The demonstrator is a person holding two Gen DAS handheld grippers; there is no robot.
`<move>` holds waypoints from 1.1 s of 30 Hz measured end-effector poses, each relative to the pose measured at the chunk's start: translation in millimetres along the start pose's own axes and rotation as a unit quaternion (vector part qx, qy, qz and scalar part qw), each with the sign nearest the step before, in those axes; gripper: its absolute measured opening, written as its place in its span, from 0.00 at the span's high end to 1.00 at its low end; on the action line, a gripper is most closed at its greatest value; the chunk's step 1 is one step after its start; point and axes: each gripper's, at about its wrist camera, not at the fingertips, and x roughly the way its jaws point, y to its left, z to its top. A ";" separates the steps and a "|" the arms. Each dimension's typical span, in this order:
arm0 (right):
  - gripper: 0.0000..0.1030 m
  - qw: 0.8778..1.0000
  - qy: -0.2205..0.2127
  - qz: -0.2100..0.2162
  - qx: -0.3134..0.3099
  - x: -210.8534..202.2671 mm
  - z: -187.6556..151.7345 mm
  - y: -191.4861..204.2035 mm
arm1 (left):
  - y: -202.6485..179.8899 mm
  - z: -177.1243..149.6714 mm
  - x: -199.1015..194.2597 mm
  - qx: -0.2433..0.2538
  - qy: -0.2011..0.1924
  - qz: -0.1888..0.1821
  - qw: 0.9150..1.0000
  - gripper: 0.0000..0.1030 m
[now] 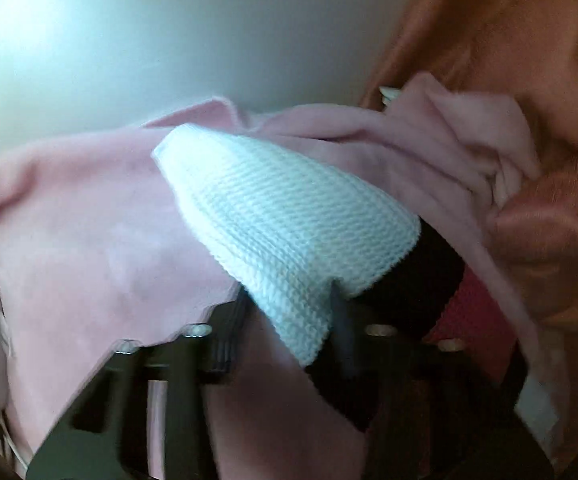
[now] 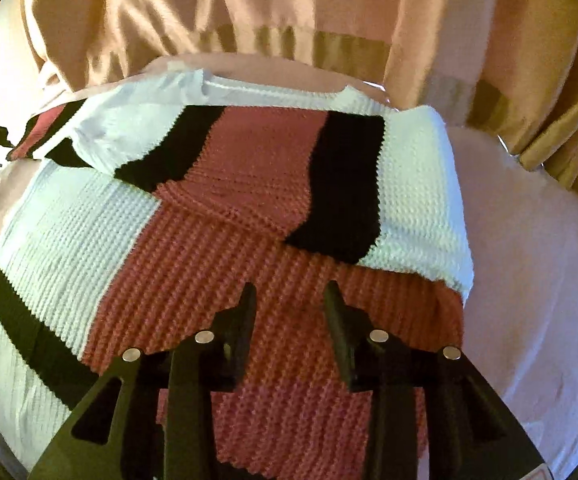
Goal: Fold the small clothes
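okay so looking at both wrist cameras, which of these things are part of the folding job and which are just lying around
Part of the job:
- striped knit sweater, partly folded; its white sleeve end is pinched in the left gripper
- right gripper, open above the sweater, holding nothing

Just lying about:
- pink fleece garment under the sleeve
- satin curtain behind
- white surface

sweater [image 2: 249, 248]: 1 | pink cloth [image 1: 89, 248]: 1 | grippers: 2

Folded sweater [image 2: 225, 216] on bedsheet [image 2: 529, 260], before curtain [image 2: 329, 8]
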 end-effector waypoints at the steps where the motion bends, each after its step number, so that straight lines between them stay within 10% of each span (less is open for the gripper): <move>1: 0.61 1.000 -0.002 -0.002 0.001 -1.0 -0.2 -1.1 | -4.7 1.3 -1.9 0.003 -0.001 -0.022 1.000 0.93; 6: 0.59 1.000 -0.017 0.003 0.011 -11.1 2.1 -9.9 | -52.2 -4.9 -74.8 0.034 -0.076 -0.069 0.994 0.93; 10: 0.57 0.999 -0.033 0.005 0.024 -22.2 6.3 -19.3 | -146.7 -60.8 -183.7 0.167 -0.139 -0.170 0.961 0.93; 15: 0.55 0.998 -0.046 0.003 0.041 -31.2 10.8 -34.7 | -243.8 -179.8 -248.8 0.296 -0.084 -0.277 0.910 0.93; 19: 0.48 0.997 -0.045 -0.008 0.061 -32.7 13.9 -50.9 | -289.8 -292.5 -226.8 0.393 -0.003 -0.261 0.882 0.77; 21: 0.44 0.996 -0.046 -0.007 0.070 -33.7 15.8 -56.1 | -282.8 -327.1 -208.6 0.410 0.017 -0.214 0.887 0.41; 28: 0.40 0.994 -0.056 0.039 0.082 -37.2 26.9 -59.9 | -196.0 -309.7 -197.8 0.293 0.070 -0.177 0.937 0.26; 33: 0.40 0.994 -0.066 0.060 0.069 -33.3 49.1 -30.3 | -158.9 -282.7 -209.4 0.272 0.017 -0.146 0.951 0.19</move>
